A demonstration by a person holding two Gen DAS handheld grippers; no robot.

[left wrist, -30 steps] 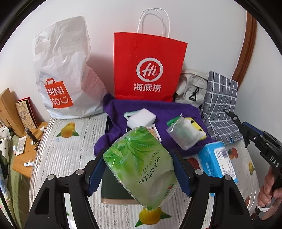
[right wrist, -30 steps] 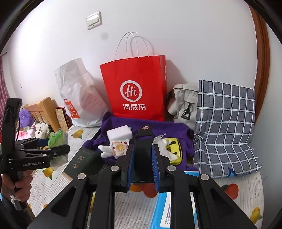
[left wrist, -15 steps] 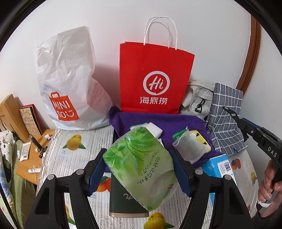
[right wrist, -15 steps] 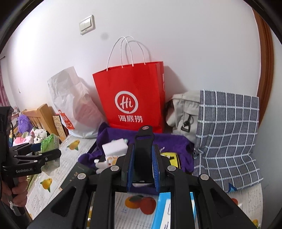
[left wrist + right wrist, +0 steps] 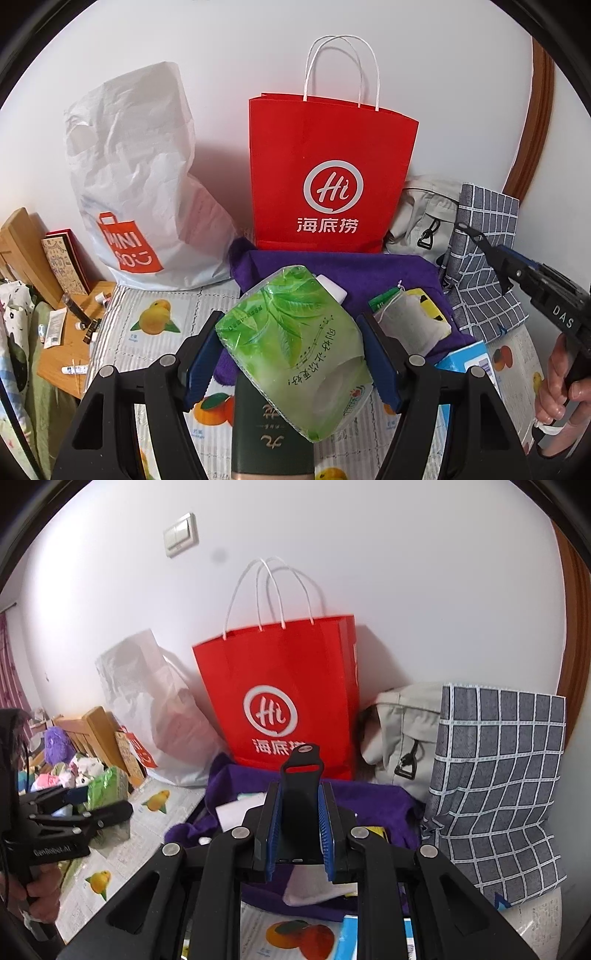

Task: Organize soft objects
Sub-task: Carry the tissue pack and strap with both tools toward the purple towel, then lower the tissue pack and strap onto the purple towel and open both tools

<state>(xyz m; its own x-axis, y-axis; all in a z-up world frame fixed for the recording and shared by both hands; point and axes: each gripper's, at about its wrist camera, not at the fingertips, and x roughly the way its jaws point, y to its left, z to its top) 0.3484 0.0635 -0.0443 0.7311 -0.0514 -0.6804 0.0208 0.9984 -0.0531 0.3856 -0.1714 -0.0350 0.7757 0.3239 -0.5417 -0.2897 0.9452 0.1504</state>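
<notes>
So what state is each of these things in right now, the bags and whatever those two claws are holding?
Left gripper: shut on the green tissue pack, lifted.
Right gripper: shut on a black strap-like object.
Red paper bag: upright, top open.
White plastic bag: upright, crumpled.
Purple cloth: spread flat, items on it.
Checked cloth: leaning upright.

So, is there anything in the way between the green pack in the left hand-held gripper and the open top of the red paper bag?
Nothing visible blocks it. The left hand-held gripper holds the green pack above the purple cloth; the red paper bag stands behind, its rim higher than the pack.
</notes>
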